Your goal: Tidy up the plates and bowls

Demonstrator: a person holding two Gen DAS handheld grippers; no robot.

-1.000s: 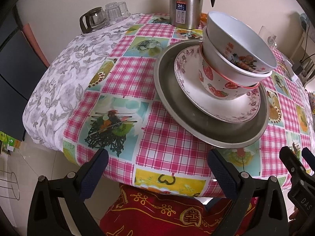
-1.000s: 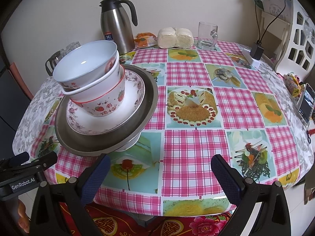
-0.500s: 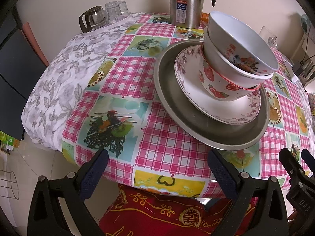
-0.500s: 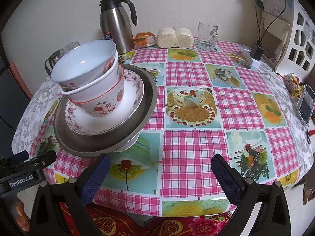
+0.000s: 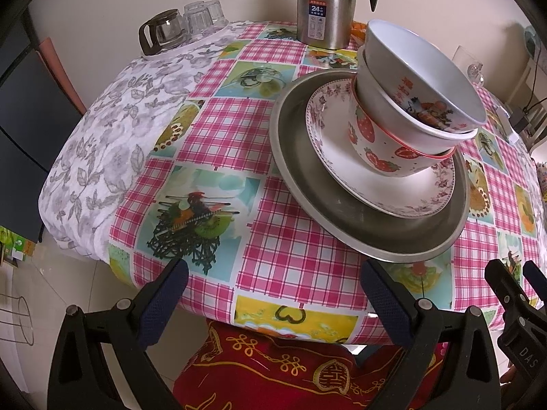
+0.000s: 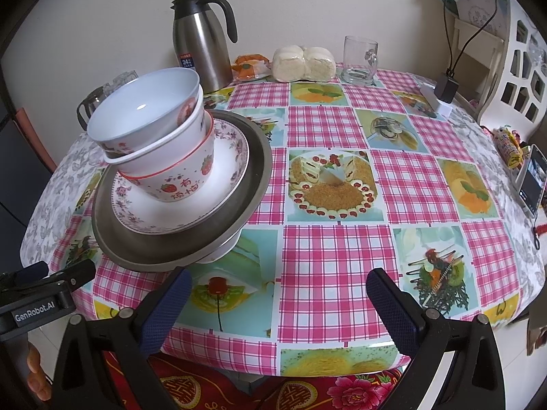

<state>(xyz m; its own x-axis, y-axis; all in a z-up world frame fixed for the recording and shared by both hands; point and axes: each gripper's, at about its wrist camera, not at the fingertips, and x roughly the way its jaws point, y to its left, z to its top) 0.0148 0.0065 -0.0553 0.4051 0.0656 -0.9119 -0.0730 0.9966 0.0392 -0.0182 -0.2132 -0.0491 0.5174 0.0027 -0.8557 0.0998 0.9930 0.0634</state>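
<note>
Holding both grippers low at the near edge of the table, I have nothing in them: the left gripper [image 5: 273, 302] has its jaws wide apart, and the right gripper [image 6: 280, 309] is spread wide in the same way.

The dishes already stand as one pile. In the left wrist view it fills the centre right of the frame: a metal plate [image 5: 342, 212] at the bottom, a floral plate [image 5: 359, 177] in it, then a strawberry bowl [image 5: 379, 147], a plain white bowl [image 5: 393, 116] nested in this one, and a top bowl [image 5: 417, 78] that leans over. In the right wrist view the metal plate seems to rest on something white under it, and I cannot tell what this is. I judge that the stacking is almost done and the step now is a check or a last correction. The next move, I think, calls for a slow approach to the leaning top bowl, because the whole pile looks tilted and a push could make it slide.

The table carries a pink checked cloth [image 6: 335, 259] with food pictures. In the upper part of the right wrist frame stand a steel thermos [image 6: 201, 41], wrapped buns [image 6: 302, 63] and a glass mug [image 6: 359, 59]. The wall behind is plain and pale.
</note>
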